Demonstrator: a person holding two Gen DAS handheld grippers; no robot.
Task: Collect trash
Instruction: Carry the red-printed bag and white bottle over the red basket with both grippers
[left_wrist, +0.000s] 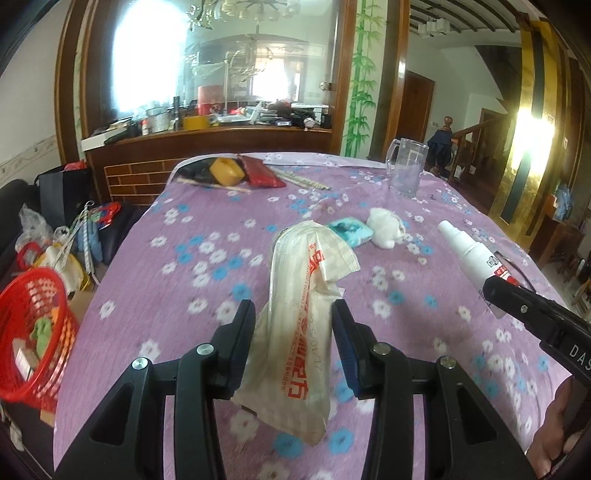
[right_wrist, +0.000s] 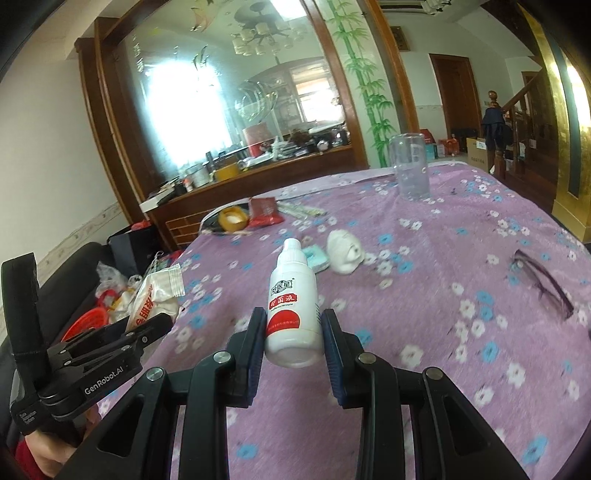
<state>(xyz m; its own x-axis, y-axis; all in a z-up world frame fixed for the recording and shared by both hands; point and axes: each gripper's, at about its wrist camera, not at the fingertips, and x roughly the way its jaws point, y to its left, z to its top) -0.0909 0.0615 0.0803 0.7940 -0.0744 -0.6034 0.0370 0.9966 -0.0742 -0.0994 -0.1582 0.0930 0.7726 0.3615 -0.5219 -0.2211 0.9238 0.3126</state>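
My left gripper (left_wrist: 293, 317) is shut on a crumpled white plastic wrapper with red print (left_wrist: 303, 295) and holds it above the purple flowered tablecloth (left_wrist: 184, 266). My right gripper (right_wrist: 294, 325) is shut on a small white bottle with a red label (right_wrist: 293, 314), also held above the table; the bottle also shows in the left wrist view (left_wrist: 471, 254). A crumpled white tissue (left_wrist: 386, 230) and a teal packet (left_wrist: 349, 229) lie mid-table. A red mesh basket (left_wrist: 35, 332) with some trash in it stands to the left of the table, below its edge.
A clear glass mug (left_wrist: 406, 168) stands at the far right of the table. A yellow tape roll (left_wrist: 226, 171), a red packet (left_wrist: 260, 171) and chopsticks (left_wrist: 212, 184) lie at the far edge. Glasses (right_wrist: 541, 282) lie on the right. Bags clutter the floor on the left.
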